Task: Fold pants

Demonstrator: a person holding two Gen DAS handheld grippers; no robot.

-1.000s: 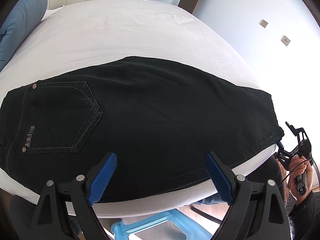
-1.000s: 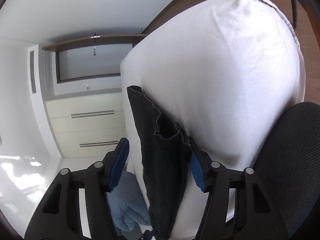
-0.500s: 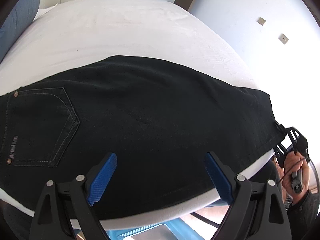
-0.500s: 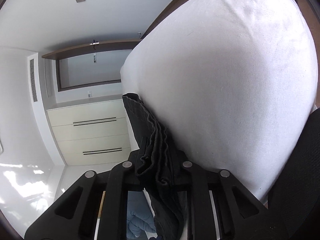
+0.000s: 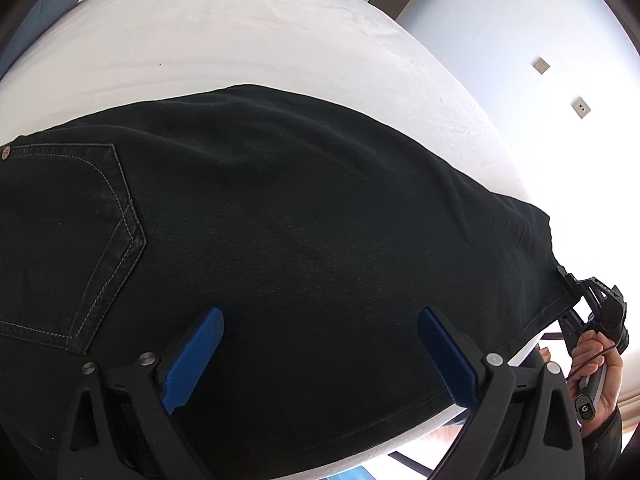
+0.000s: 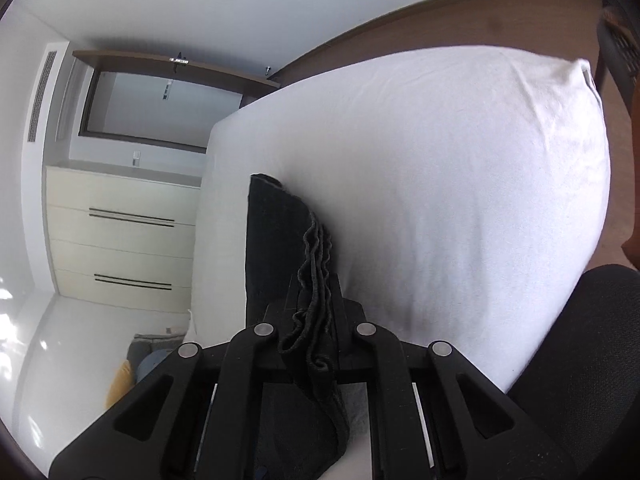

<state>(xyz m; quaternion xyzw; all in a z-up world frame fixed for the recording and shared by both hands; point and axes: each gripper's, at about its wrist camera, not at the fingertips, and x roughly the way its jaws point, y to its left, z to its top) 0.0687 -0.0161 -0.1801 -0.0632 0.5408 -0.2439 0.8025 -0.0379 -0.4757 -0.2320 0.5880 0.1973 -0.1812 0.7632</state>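
- Black pants (image 5: 300, 240) lie flat across the near part of a bed (image 5: 248, 32) covered in a white sheet, back pocket (image 5: 68, 240) to the left, leg ends to the right.
- The legs look already laid one on the other; the crosswise folds appear still to be done.
- The left gripper (image 5: 320, 360) hovers over the middle of the pants, its blue fingers spread wide and holding nothing.
- The right gripper (image 6: 316, 320) is closed on the stacked hems (image 6: 316, 264) at the bed's right edge.
- Bare sheet lies beyond the pants, giving room to carry the hems toward the waist; the near edge of the pants sits close to the mattress edge.
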